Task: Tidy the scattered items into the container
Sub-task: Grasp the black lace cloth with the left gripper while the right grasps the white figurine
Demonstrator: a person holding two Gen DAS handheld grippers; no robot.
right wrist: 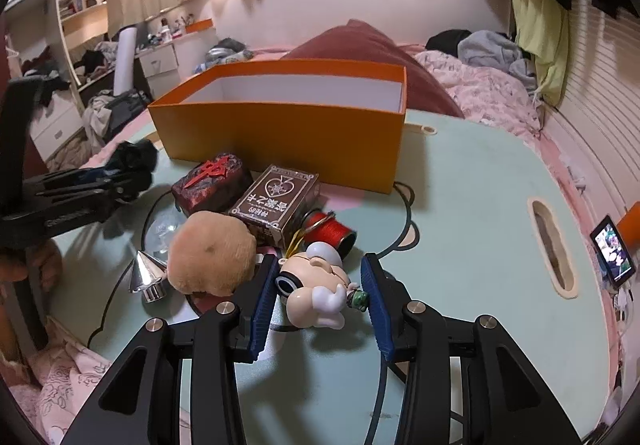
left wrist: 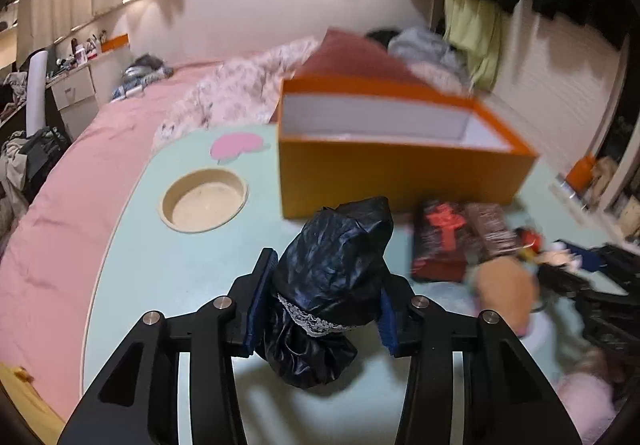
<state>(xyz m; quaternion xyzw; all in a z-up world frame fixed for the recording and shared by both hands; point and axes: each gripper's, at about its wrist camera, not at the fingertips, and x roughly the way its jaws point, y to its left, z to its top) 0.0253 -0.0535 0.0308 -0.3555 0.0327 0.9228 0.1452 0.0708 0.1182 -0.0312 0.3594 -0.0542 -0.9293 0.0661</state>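
My left gripper [left wrist: 324,313] is shut on a shiny black pouch [left wrist: 340,265] with a lace band, held just above the mint table [left wrist: 160,265]. An open orange box [left wrist: 400,173] stands behind it and looks empty. In the right wrist view my right gripper [right wrist: 320,301] is shut on a small cream toy figure [right wrist: 316,285] lying on the table. Beside it lie a brown plush ball [right wrist: 210,253], a dark red block [right wrist: 212,185], a brown card box [right wrist: 276,205], a red thread spool [right wrist: 332,231] and a silver cone [right wrist: 146,273]. The orange box [right wrist: 280,133] stands beyond them.
The table sits on a bed with pink bedding [left wrist: 80,165]. It has a round cup recess [left wrist: 204,201] and an oval slot [right wrist: 552,249]. A phone [right wrist: 612,249] leans at the right edge. Clothes hang on the right wall [right wrist: 540,25].
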